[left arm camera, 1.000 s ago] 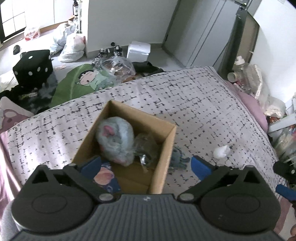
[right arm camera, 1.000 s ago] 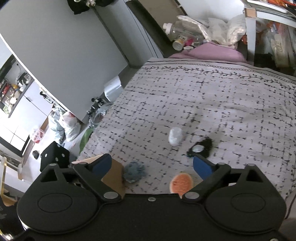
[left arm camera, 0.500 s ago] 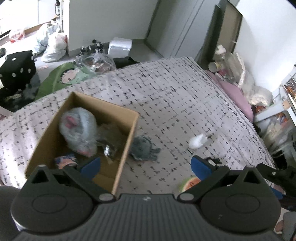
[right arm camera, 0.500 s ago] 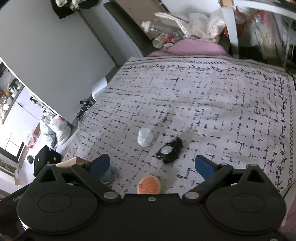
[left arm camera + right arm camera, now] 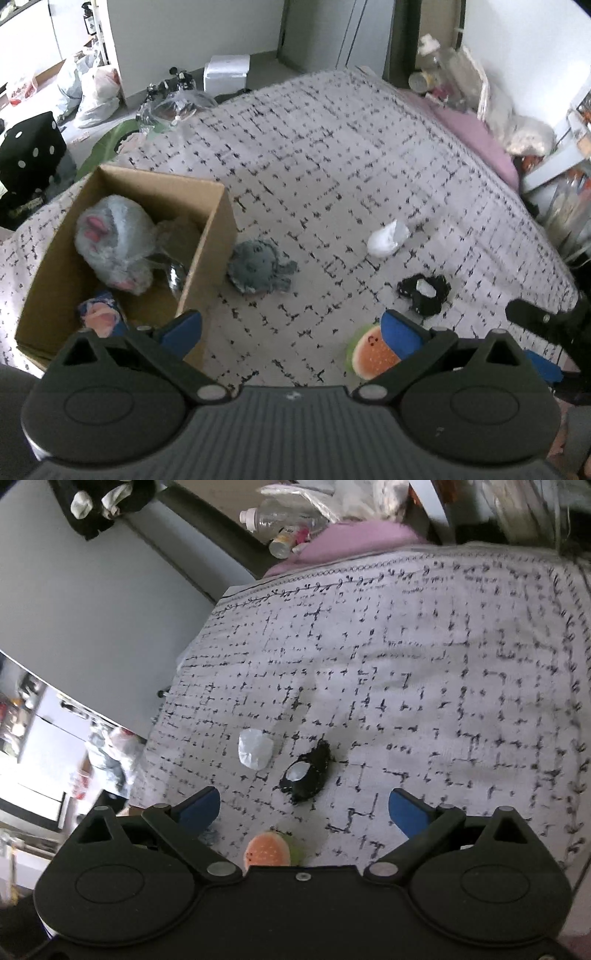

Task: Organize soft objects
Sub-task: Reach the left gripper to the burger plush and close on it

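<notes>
On the patterned bedspread (image 5: 332, 155) a grey plush (image 5: 258, 266) lies just beside the cardboard box (image 5: 218, 221), with a white toy (image 5: 388, 240), a black toy (image 5: 424, 291) and a watermelon plush (image 5: 369, 356) scattered well apart to the right, nothing lying between them. Both the left gripper (image 5: 291, 328) and the right gripper (image 5: 303, 806) hover above the bed with fingers spread and empty, the right one over the black toy (image 5: 306, 775) with the white toy (image 5: 255, 751) beside it. Only the left view shows the box, holding a fluffy blue plush (image 5: 110, 247) and other soft items.
</notes>
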Tool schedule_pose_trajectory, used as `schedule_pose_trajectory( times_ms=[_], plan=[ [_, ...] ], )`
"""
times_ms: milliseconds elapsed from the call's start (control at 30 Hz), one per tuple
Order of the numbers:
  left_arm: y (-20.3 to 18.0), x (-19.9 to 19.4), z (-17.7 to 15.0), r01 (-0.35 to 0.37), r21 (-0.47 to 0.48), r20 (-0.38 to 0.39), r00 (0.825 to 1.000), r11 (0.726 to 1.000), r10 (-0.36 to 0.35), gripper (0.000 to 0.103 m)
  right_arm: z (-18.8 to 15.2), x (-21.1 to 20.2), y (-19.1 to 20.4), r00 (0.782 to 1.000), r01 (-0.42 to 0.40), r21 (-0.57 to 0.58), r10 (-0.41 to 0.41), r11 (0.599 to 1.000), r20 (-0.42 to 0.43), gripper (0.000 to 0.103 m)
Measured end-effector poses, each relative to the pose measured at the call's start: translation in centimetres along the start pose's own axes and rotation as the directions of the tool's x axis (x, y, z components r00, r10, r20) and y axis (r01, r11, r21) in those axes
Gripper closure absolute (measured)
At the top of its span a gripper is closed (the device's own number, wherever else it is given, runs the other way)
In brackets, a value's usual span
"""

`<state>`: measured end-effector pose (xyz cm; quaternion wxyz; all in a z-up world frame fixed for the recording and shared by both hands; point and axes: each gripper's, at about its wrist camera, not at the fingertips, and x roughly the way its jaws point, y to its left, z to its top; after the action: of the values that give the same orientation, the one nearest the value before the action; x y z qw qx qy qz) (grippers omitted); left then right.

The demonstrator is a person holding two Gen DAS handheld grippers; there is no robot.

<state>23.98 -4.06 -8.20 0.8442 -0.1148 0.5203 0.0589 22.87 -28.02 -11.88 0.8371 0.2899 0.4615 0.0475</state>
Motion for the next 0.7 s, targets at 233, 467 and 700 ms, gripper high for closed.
schedule_pose_trajectory(
  times_ms=[233,467,700],
  plan=[
    [-1.9,2.4,-0.7,0.006,0.023,-0.048,0.999,1.0,-0.005,0.002,0.4,2.2,-1.3,0.999,-0.031,0.055,0.033,0.998,-0.039,0.006],
    [-3.5,5.1,-1.5,0.031,0.014,-0.101,0.994,0.999,-0.029,0.004,0.9,4.2,-2.7,0.995,-0.048,0.111,0.058,0.993,-0.083,0.017],
    [-5.1,7.3,-1.8,0.057,0.022,-0.134,0.989,0.998,-0.054,0.015,1.1,6.3,-3.0,0.989,-0.07,0.109,0.083,0.992,-0.124,0.024]
  ],
)
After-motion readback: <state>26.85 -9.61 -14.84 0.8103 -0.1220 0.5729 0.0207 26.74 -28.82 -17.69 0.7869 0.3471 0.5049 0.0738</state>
